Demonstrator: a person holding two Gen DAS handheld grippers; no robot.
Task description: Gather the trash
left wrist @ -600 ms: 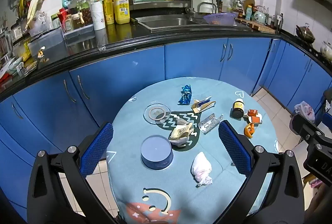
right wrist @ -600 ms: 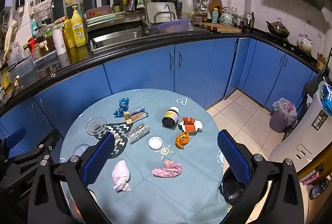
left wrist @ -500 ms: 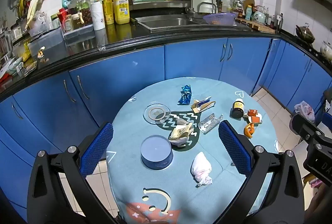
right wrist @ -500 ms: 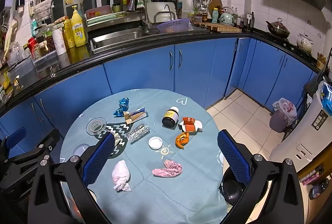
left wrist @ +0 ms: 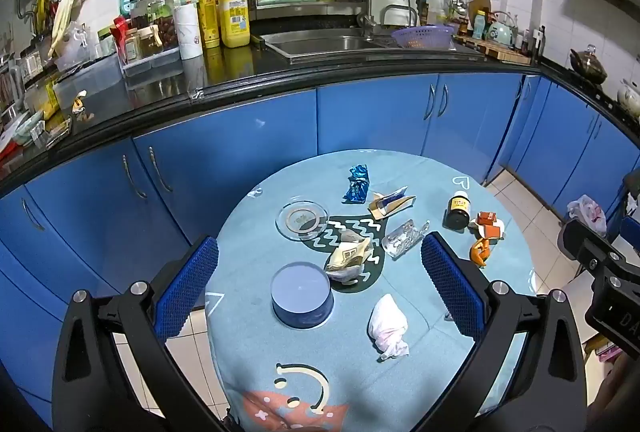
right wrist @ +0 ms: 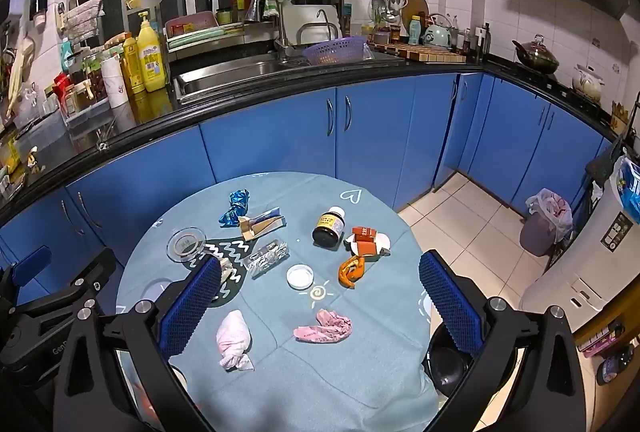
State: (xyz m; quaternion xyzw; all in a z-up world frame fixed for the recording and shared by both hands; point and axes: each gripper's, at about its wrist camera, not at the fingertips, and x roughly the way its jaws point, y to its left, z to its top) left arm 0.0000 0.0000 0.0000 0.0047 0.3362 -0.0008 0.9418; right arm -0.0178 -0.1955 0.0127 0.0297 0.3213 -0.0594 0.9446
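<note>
Trash lies on a round table with a teal cloth: a white crumpled tissue, a pink wrapper, a blue foil wrapper, a torn carton, a clear plastic wrapper, a crumpled paper wad, orange peel. My left gripper is open and empty above the table's near left. My right gripper is open and empty above the near right.
An upturned blue bowl, a glass ashtray, a dark bottle, a white lid and orange boxes on a saucer share the table. Blue cabinets stand behind. A bagged bin stands at right.
</note>
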